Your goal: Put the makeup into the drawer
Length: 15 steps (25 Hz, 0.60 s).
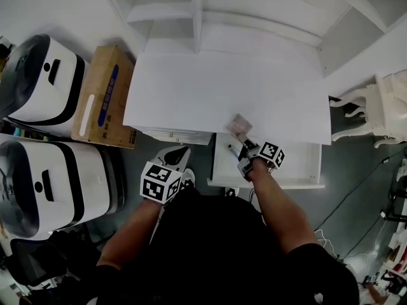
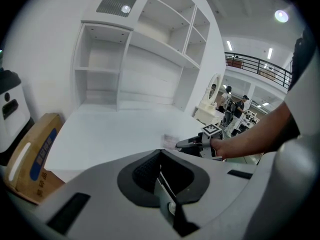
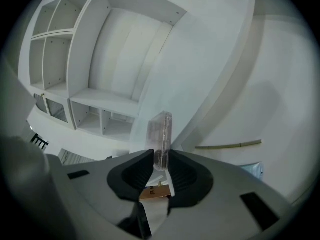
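Observation:
A clear, flat makeup case (image 1: pixel 240 127) stands on edge between my right gripper's (image 1: pixel 241 142) jaws, at the front edge of the white desk (image 1: pixel 210 94), above the open white drawer (image 1: pixel 305 169). In the right gripper view the case (image 3: pixel 161 136) rises from between the dark pads, which press on both of its sides; my right gripper (image 3: pixel 161 165) is shut on it. My left gripper (image 1: pixel 180 153) hangs lower left, off the desk, with its jaws together and empty (image 2: pixel 159 171). From the left gripper view the case (image 2: pixel 171 140) and the right gripper (image 2: pixel 189 145) show over the desk top.
A cardboard box (image 1: pixel 102 97) leans left of the desk. Two white and black machines (image 1: pixel 41 84) (image 1: pixel 44 189) stand further left. White shelves (image 1: pixel 254 11) rise behind the desk. A white ornate furniture piece (image 1: pixel 381 107) and floor cables are at the right.

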Tool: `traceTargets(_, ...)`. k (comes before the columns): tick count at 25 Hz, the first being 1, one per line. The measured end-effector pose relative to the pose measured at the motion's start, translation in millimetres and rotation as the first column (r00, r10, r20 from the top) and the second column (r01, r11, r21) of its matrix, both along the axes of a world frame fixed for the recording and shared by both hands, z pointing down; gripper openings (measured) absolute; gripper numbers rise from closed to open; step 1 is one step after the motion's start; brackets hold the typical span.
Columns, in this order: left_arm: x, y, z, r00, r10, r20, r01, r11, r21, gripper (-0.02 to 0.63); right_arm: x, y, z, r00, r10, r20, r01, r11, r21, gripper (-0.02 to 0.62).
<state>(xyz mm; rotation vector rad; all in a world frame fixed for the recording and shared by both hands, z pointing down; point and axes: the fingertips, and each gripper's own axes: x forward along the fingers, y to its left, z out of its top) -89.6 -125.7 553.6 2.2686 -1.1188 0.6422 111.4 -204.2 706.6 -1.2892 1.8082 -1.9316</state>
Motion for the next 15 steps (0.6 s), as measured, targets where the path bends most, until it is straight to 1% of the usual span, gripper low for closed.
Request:
traceTargets(6,15,-3,-2,0.999,0.032,-0.009,-0.032,0.999,0.005,0.011,3,6,-11,1.0,-0.017,0.013,0.017,1.0,0.003,0.085)
traceTargets(15,37,-3,-2,0.997,0.076,-0.009,-0.076,0.997,0.006,0.011,26,15,-33,0.998,-0.051,-0.034,0.053,0.997,0.064,0.066)
